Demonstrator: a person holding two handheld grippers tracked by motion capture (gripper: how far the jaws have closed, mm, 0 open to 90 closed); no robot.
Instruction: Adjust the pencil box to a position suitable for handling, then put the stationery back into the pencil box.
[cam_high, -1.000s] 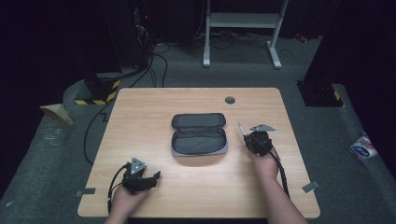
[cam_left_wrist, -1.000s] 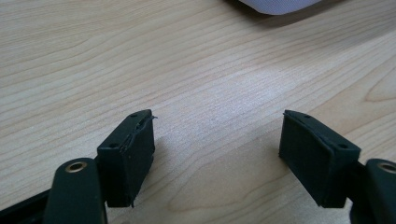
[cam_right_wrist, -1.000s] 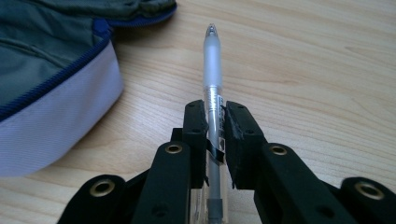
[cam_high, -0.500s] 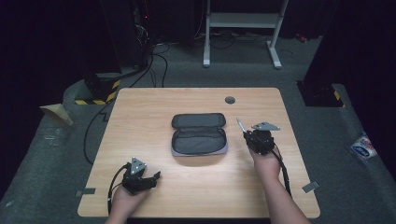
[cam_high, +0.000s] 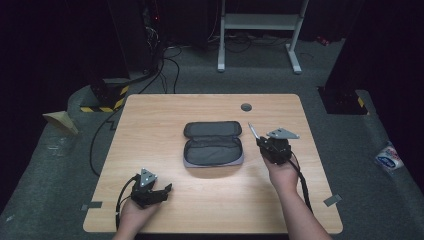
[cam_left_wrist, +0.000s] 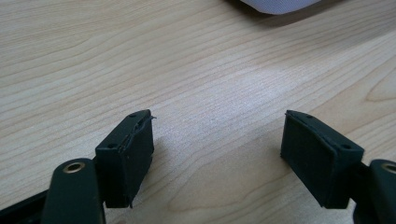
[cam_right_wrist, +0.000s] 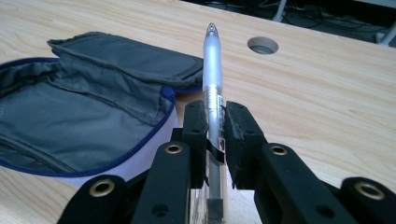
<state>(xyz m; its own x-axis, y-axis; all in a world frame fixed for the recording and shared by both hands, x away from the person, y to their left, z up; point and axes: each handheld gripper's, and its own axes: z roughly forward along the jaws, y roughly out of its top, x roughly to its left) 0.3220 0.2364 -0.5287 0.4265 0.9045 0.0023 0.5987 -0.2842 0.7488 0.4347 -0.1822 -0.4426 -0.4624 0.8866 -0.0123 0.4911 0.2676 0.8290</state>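
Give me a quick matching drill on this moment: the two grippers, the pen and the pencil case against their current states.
1. left gripper
2. right gripper
3. pen
4. pencil case

a. lies unzipped, flap open
b. clamped, tip pointing away
c. open, over bare table
d. shut on something

Pairs: 1-c, 2-d, 3-b, 4-a

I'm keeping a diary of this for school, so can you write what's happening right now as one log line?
right gripper: shut on pen, beside open pencil case | left gripper: open, holding nothing, low over table
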